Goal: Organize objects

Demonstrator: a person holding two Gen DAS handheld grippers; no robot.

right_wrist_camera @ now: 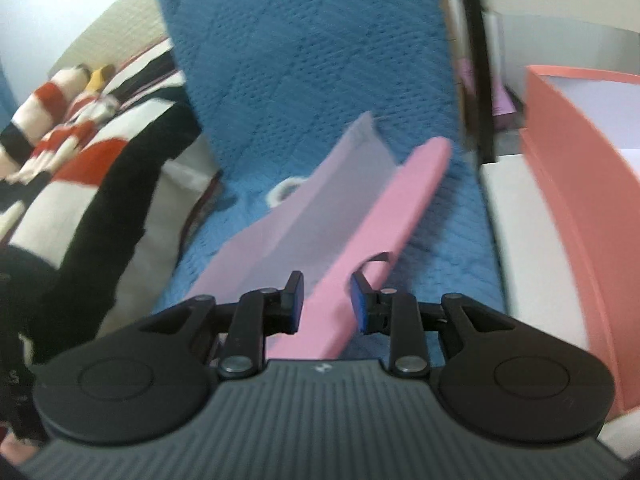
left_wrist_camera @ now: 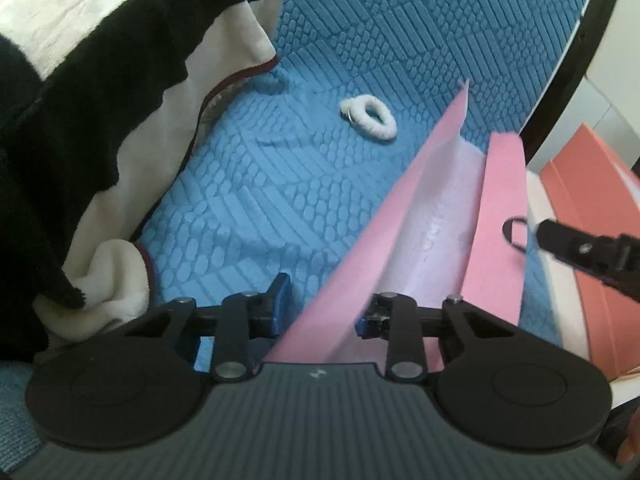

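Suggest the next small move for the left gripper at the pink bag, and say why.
Probably close the left gripper on the wall of the pink bag: it stands between the pads with gaps showing, while the right gripper appears clamped on the opposite wall. With both held, the mouth could be spread, perhaps for the white hair tie on the blue bedspread.

A pink paper bag (left_wrist_camera: 404,216) with a paler inside lies on a blue bedspread (left_wrist_camera: 280,184) quilted in ridged, scale-like blocks. A white fuzzy hair tie (left_wrist_camera: 370,117), a black, white and red striped blanket (left_wrist_camera: 100,80) and a salmon box (right_wrist_camera: 576,216) show too.
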